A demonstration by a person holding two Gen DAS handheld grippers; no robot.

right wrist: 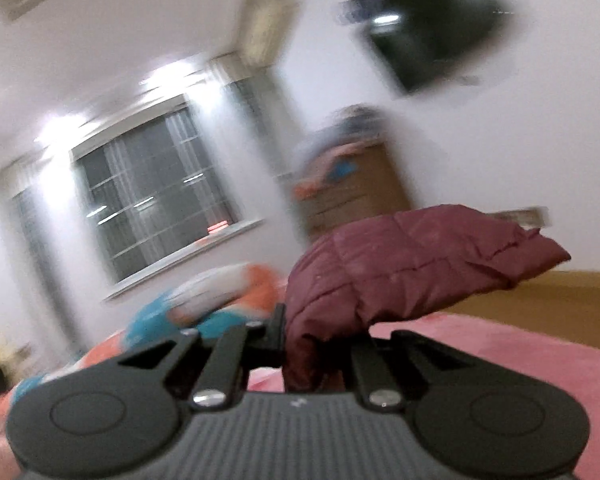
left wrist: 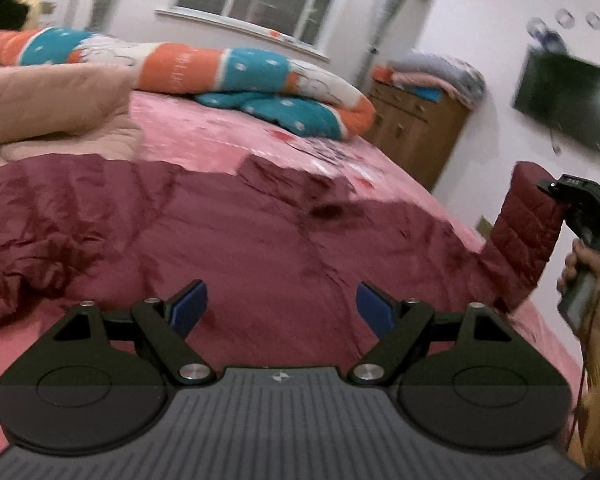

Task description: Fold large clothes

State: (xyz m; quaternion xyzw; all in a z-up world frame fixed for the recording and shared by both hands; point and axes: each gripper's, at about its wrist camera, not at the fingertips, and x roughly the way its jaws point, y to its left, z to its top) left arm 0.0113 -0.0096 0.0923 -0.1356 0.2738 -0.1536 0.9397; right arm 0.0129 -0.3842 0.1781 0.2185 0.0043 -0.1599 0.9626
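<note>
A large maroon quilted jacket (left wrist: 228, 232) lies spread across the pink bed (left wrist: 204, 128). My left gripper (left wrist: 282, 306) is open and empty, its blue pads (left wrist: 190, 308) hovering just above the jacket's near part. My right gripper (left wrist: 568, 196) is at the right edge of the left wrist view, shut on the jacket's sleeve (left wrist: 528, 236) and holding it up off the bed. In the right wrist view the gripper (right wrist: 320, 344) pinches the maroon sleeve (right wrist: 412, 264), which bunches up and drapes to the right; the fingertips are hidden by the cloth.
A rolled orange, teal and white quilt (left wrist: 240, 80) lies at the far side of the bed, a beige duvet (left wrist: 48, 108) at the left. A wooden dresser (left wrist: 416, 128) with folded blankets stands past the bed, a wall TV (left wrist: 568, 108) to its right.
</note>
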